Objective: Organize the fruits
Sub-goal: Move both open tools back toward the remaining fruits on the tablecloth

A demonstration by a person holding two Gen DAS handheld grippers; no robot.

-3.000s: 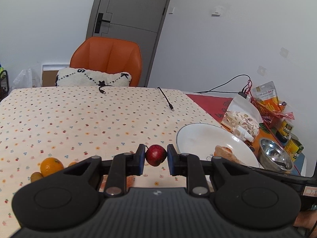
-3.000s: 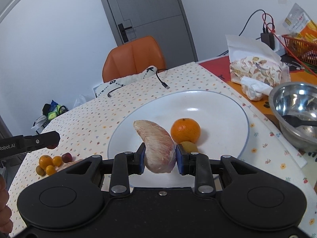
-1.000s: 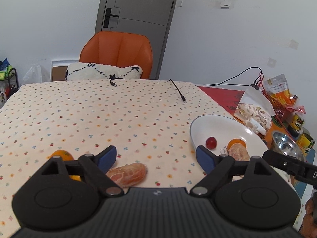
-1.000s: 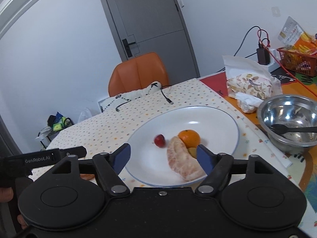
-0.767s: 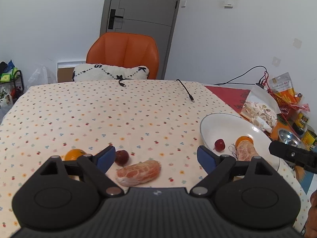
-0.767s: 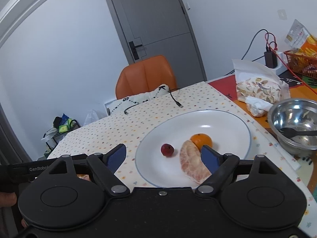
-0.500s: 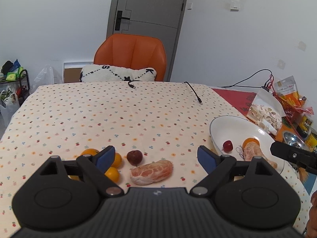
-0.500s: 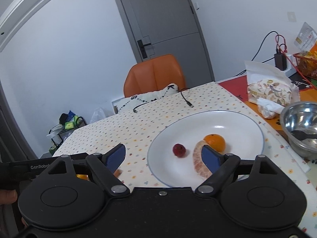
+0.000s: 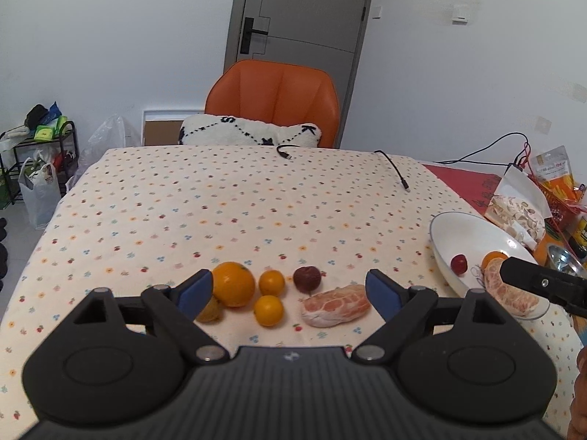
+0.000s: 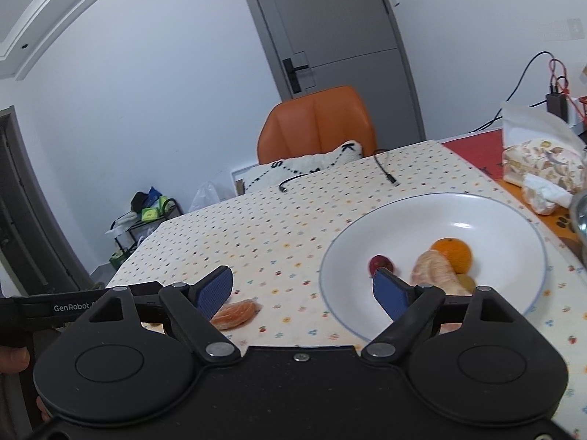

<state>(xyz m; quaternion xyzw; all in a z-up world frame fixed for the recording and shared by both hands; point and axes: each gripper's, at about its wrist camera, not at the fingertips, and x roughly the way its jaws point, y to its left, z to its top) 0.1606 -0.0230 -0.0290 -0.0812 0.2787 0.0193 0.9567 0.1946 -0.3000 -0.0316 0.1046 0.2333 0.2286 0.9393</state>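
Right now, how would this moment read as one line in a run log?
left tongs: open, empty | right tongs: open, empty | plate: red fruit, orange, peeled segment | tablecloth: oranges, dark fruit, peeled segment

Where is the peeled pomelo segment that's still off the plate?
In the left wrist view the pomelo segment lies on the tablecloth before the open left gripper, just right of the dark red fruit.

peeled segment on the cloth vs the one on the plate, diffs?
Place: the cloth segment lies on the tablecloth between the open left gripper fingers; the plate segment lies in the white plate.
Neighbours: the cloth segment has a dark red fruit just behind it; the plate segment leans against an orange.
Shared: both are peeled, pinkish, and held by neither gripper.
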